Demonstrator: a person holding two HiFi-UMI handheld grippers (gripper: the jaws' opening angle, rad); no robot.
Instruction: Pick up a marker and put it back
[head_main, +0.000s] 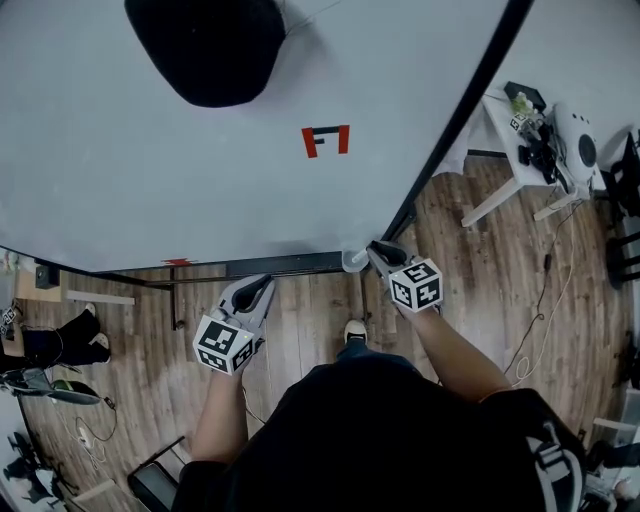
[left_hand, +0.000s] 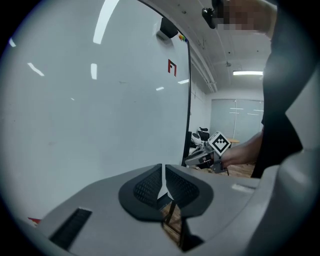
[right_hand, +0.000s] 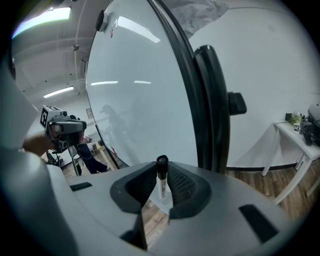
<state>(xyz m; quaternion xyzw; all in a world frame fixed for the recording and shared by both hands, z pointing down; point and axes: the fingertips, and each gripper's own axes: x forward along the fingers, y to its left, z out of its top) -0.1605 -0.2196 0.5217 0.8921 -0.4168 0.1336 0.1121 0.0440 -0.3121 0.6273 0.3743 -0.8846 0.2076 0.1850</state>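
Observation:
A marker (right_hand: 161, 181) with a white barrel and a black cap stands upright between the pads of my right gripper (right_hand: 161, 175), which is shut on it. In the head view the marker's pale end (head_main: 353, 262) shows at the right gripper (head_main: 372, 252), close to the whiteboard's lower edge and its dark tray (head_main: 285, 265). My left gripper (head_main: 262, 283) hangs just below the tray, to the left. Its pads (left_hand: 150, 186) are pressed together with nothing between them. The whiteboard (head_main: 200, 170) carries a red mark (head_main: 326, 140).
A black rounded object (head_main: 205, 45) sits at the top of the board. The board's black frame (right_hand: 210, 100) runs close past the right gripper. A white table (head_main: 520, 150) with equipment stands to the right on the wooden floor. Bags and a person's legs (head_main: 60, 345) are at left.

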